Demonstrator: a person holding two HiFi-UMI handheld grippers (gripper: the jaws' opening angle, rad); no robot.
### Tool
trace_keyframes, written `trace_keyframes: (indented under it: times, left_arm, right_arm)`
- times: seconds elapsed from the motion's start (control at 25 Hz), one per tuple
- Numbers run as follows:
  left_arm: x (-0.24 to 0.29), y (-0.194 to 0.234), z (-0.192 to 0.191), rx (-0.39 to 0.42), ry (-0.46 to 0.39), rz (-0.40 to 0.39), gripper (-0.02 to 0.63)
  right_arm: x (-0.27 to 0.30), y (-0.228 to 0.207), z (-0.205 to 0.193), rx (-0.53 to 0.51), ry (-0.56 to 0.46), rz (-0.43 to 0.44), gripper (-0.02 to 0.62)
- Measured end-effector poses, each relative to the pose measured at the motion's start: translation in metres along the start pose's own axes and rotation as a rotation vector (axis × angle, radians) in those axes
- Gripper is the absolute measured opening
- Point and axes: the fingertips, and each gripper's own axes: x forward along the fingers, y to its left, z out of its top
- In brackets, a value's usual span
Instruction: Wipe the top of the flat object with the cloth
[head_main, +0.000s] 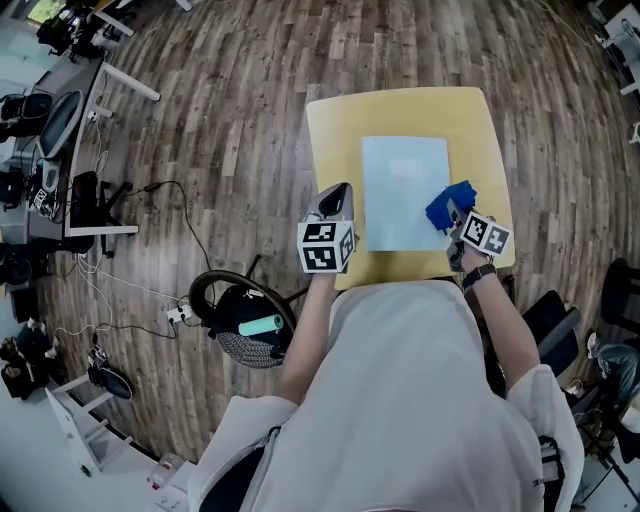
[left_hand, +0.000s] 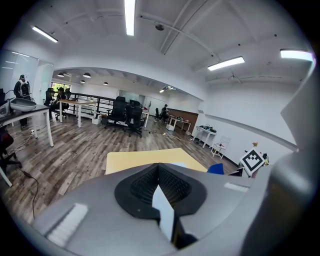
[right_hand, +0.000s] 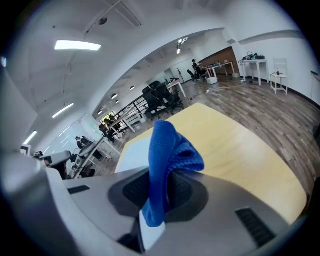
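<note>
A pale blue flat sheet (head_main: 405, 190) lies on the small yellow table (head_main: 400, 110). My right gripper (head_main: 455, 215) is shut on a blue cloth (head_main: 450, 204), which hangs at the sheet's right edge near the table's front right. In the right gripper view the cloth (right_hand: 167, 145) sticks up from between the jaws, with the sheet (right_hand: 134, 149) beyond it to the left. My left gripper (head_main: 338, 192) is held at the table's left front edge, just left of the sheet. Its jaws are shut with nothing in them (left_hand: 158, 167).
On the wood floor to the left of the person stands a black round seat (head_main: 245, 320) with a teal item on it, and cables (head_main: 150, 290) trail nearby. Desks with equipment (head_main: 60, 130) line the far left. A dark chair (head_main: 555, 320) is at the right.
</note>
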Motion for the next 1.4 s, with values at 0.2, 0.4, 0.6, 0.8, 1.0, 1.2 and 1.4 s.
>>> trace_keyframes:
  times: [0.2, 0.4, 0.6, 0.8, 1.0, 1.2, 1.4]
  left_arm:
    - [-0.008, 0.007, -0.001, -0.010, -0.009, 0.027, 0.009]
    - [-0.016, 0.012, -0.001, -0.017, -0.020, 0.048, 0.009]
    - [-0.024, 0.020, -0.003, -0.025, -0.025, 0.068, 0.009]
    - [-0.027, 0.018, -0.005, -0.026, -0.028, 0.066, 0.009]
    - [-0.022, 0.018, -0.007, -0.025, -0.020, 0.047, 0.009]
    - [-0.013, 0.008, -0.002, -0.020, -0.022, 0.017, 0.009]
    - [-0.008, 0.006, -0.001, -0.007, -0.019, 0.000, 0.009]
  right_arm:
    - [0.017, 0.085, -0.011, -0.039, 0.030, 0.189, 0.052]
    - [0.041, 0.165, -0.034, -0.112, 0.101, 0.338, 0.052]
    - [0.065, 0.211, -0.067, -0.176, 0.188, 0.404, 0.052]
    - [0.076, 0.191, -0.085, -0.160, 0.229, 0.359, 0.052]
    - [0.061, 0.150, -0.077, -0.155, 0.223, 0.304, 0.052]
    - [0.033, 0.081, -0.055, -0.105, 0.169, 0.182, 0.052]
    - [0.005, 0.016, -0.040, -0.062, 0.107, 0.036, 0.052]
